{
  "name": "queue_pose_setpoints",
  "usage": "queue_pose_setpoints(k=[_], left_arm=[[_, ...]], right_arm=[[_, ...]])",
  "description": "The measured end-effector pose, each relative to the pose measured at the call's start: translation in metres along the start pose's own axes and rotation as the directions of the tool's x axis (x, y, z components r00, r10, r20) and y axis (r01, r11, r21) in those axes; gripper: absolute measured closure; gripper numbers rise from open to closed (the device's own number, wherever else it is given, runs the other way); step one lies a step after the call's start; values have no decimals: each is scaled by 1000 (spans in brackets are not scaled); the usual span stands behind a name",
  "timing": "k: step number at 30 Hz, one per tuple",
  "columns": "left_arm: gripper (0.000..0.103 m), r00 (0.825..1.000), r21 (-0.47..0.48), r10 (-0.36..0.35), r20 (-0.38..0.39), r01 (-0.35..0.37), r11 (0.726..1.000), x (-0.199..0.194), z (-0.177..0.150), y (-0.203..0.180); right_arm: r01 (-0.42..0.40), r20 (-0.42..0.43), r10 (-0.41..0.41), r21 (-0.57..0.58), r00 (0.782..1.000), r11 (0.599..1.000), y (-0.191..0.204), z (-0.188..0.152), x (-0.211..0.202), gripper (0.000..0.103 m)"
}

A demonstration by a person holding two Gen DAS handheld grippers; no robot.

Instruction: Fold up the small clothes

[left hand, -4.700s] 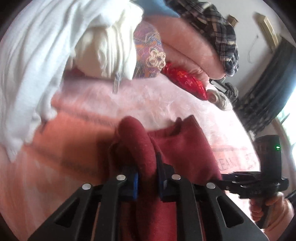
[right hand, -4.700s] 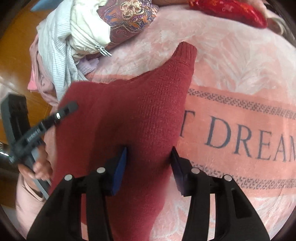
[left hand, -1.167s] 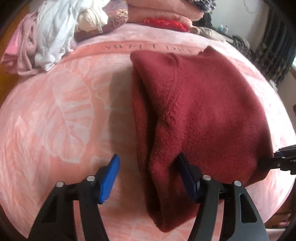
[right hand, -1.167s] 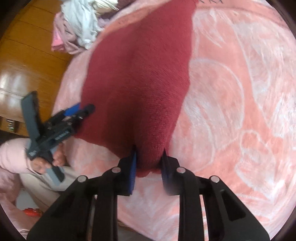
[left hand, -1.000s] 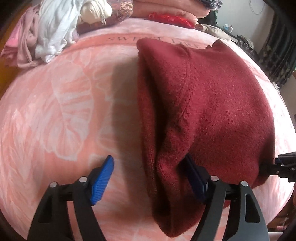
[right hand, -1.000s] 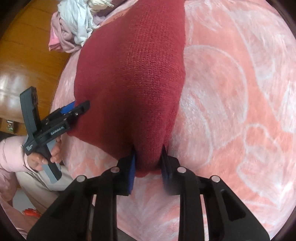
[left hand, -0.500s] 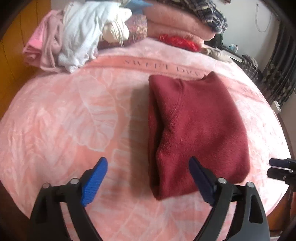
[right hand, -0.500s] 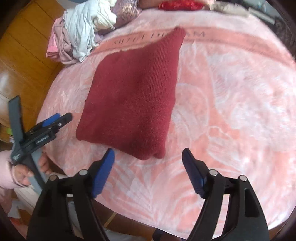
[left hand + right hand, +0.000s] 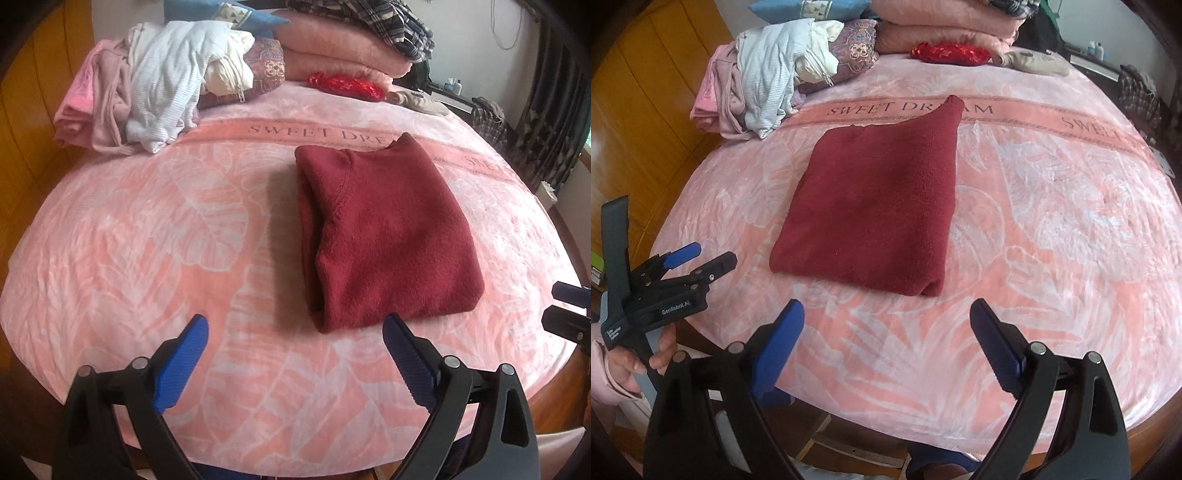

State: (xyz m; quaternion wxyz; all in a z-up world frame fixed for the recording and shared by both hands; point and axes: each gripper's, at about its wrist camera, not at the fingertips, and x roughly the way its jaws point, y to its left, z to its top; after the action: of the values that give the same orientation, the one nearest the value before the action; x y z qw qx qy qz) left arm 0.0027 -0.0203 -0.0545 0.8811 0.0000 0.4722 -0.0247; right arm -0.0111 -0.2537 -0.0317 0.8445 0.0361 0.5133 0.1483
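Folded maroon sweater (image 9: 384,236) lies flat mid-bed on the pink blanket (image 9: 147,240), its far corner over the "SWEET DREAM" band. Left claw (image 9: 293,365) spread wide and widening, nothing between the blue pads, just short of the sweater's near edge. Right claw (image 9: 886,347) likewise, empty and widening. Heap of unfolded clothes (image 9: 147,81) sits at the far left.

A pink blanket (image 9: 207,229) lettered "SWEET DREAM" covers the bed, with stacked pink blankets (image 9: 332,55), a plaid cloth (image 9: 373,18), a patterned cushion (image 9: 271,70) and a red pouch (image 9: 345,84) at its far edge.
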Motion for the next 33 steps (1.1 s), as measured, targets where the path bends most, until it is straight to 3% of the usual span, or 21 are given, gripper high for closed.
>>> queue_pose_setpoints(k=[16, 23, 33], left_arm=[[7, 1000, -26, -31, 2, 31, 999, -5, -6, 6], [7, 999, -11, -30, -11, 30, 999, -3, -9, 0], [7, 1000, 16, -27, -9, 27, 1000, -4, -12, -7]], right_arm=[[-62, -15, 62, 25, 998, 998, 13, -9, 11, 12], [-78, -16, 80, 84, 997, 993, 5, -11, 15, 12], [-101, -43, 104, 73, 994, 992, 12, -14, 22, 12]])
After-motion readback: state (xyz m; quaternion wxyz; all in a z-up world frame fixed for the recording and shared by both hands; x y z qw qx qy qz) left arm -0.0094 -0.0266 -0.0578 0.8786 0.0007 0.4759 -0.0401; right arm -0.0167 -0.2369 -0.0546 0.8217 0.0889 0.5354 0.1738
